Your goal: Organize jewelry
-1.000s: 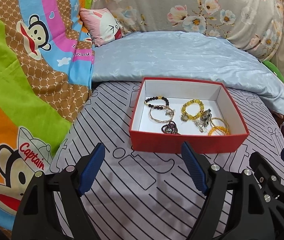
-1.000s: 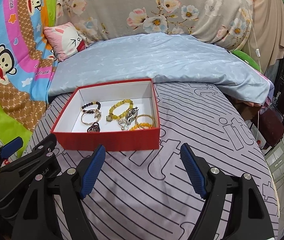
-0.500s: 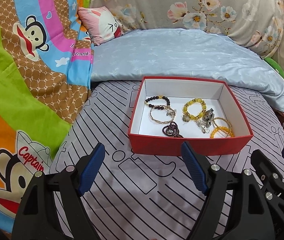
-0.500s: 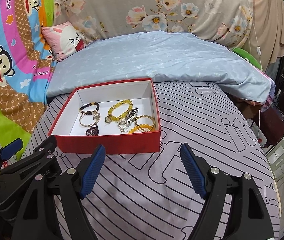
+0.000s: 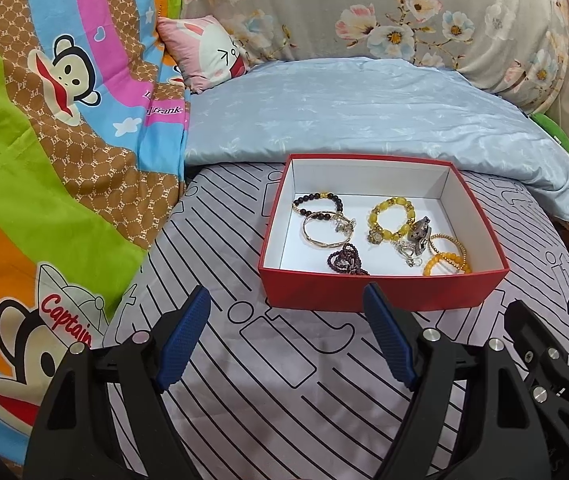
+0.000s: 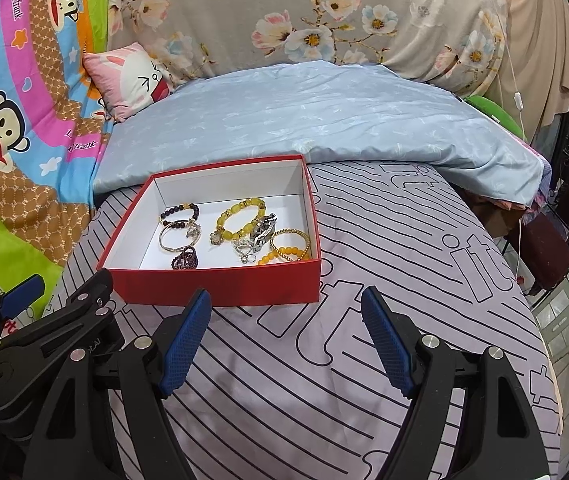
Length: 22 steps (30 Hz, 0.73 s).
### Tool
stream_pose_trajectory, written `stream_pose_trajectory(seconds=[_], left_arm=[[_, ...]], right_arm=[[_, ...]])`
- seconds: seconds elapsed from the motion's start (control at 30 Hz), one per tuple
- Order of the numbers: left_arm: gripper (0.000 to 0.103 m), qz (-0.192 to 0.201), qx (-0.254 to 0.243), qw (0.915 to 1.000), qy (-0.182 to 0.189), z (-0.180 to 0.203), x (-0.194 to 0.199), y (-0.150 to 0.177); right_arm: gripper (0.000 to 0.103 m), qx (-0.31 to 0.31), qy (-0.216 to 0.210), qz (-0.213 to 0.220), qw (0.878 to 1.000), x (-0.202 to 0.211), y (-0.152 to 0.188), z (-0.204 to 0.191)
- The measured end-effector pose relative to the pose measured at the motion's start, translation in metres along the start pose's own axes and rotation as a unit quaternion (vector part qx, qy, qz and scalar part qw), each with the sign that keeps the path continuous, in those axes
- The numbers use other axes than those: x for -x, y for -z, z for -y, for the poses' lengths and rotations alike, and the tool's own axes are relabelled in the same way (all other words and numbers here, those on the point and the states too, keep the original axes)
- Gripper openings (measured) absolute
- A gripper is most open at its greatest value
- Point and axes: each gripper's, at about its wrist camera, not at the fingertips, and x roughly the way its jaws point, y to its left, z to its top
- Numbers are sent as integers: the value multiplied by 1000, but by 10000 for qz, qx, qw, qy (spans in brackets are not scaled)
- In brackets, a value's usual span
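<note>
A red box (image 5: 380, 292) with a white inside sits on the striped bed sheet; it also shows in the right wrist view (image 6: 220, 285). Inside lie several bracelets: a dark bead one (image 5: 316, 200), a gold bangle (image 5: 324, 232), a yellow bead one (image 5: 390, 218), an orange bead one (image 5: 444, 262), a purple heart piece (image 5: 346, 260) and silver charms (image 5: 416, 238). My left gripper (image 5: 286, 328) is open and empty, just in front of the box. My right gripper (image 6: 286, 330) is open and empty, in front of the box's right corner.
A light blue folded quilt (image 5: 344, 112) lies behind the box. A colourful cartoon blanket (image 5: 44, 160) rises on the left. A pink pillow (image 5: 204, 52) and floral cushion (image 5: 384, 12) stand at the back. The bed edge (image 6: 540, 320) drops off on the right.
Both grippers have risen and drawn slightly closer, so I look more down into the box. Both stay open. The jewelry has not moved.
</note>
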Motion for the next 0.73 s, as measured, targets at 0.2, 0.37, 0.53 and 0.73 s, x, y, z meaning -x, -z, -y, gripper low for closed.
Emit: stream_pose_trajectory(seconds=[0.2,0.37,0.53,0.73], left_arm=[[76,-7,11,10000,19,-1,0,0],[76,-61,104,9999,24,-4,-2,2],[76,-68,64,10000,29,-3,-3,3],[76,-70,63,10000,27,-2,-3,4]], right_arm=[[76,1,-1,-3,10000,0,0,0],[76,11,0,-11,10000,0,1,0],[76,17,17,-21,10000,-1,2,0],[76,49,57,-28,10000,0,3,-2]])
